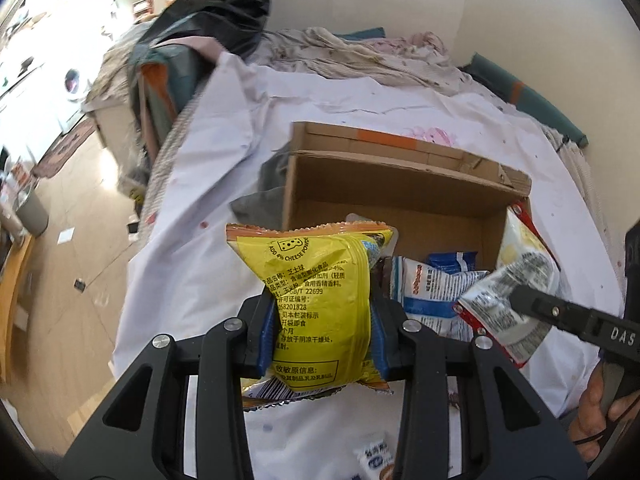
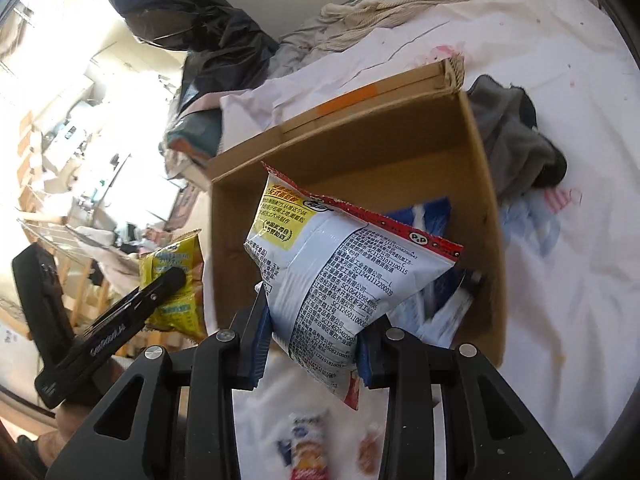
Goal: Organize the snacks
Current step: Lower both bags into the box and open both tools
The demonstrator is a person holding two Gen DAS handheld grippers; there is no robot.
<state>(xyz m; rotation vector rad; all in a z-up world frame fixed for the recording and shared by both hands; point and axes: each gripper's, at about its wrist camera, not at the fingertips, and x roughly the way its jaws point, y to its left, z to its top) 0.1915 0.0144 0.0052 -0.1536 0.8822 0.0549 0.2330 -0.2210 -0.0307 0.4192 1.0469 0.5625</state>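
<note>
My left gripper (image 1: 322,332) is shut on a yellow cheese snack bag (image 1: 316,300) and holds it just in front of the open cardboard box (image 1: 400,184). My right gripper (image 2: 312,344) is shut on a white snack bag with a red edge (image 2: 340,264) over the box's near edge (image 2: 486,208). Blue and white snack packs (image 1: 432,288) lie inside the box. The right gripper and its white bag (image 1: 504,304) show at the right of the left wrist view. The left gripper with the yellow bag (image 2: 176,284) shows at the left of the right wrist view.
The box sits on a bed with a white sheet (image 1: 224,152). A grey cloth (image 2: 516,136) lies beside the box. Small snack packs (image 2: 308,448) lie on the sheet near me. Crumpled bedding (image 1: 360,52) is piled at the back by the wall. The floor (image 1: 72,280) drops off at the left.
</note>
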